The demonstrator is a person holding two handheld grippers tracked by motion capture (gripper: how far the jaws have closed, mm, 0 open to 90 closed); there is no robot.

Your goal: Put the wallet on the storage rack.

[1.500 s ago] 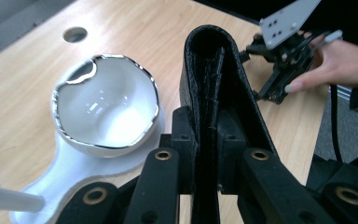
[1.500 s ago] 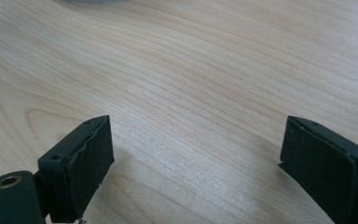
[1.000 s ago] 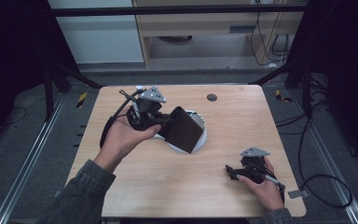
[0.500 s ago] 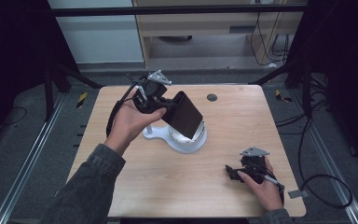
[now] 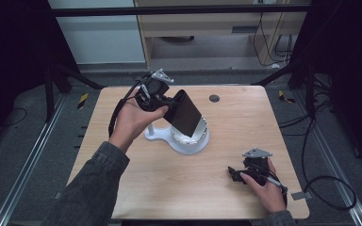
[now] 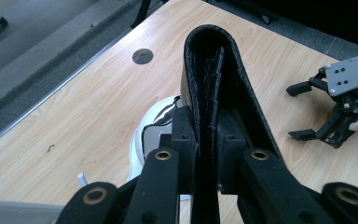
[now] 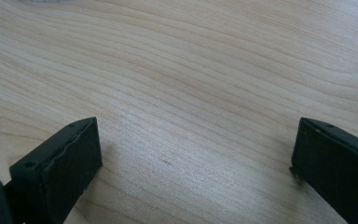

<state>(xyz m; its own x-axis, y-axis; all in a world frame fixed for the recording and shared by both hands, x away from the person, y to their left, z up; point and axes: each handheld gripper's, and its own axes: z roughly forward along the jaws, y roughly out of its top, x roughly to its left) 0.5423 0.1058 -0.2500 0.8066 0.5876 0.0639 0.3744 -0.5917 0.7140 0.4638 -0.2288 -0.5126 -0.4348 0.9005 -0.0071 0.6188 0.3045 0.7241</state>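
Item, left gripper [image 5: 167,104]: you hold it raised over the far left of the table [image 5: 136,188], jaws clamped on the near end of a black folded case [image 5: 185,113], which hangs tilted just above the white round stand [image 5: 181,141], apparently so it can be lifted clear of it or set down on it. Item, right gripper [image 5: 233,173]: you rest it at the near right edge, well apart from the stand, jaws spread wide with nothing but bare wood between them, likely parked out of the way.
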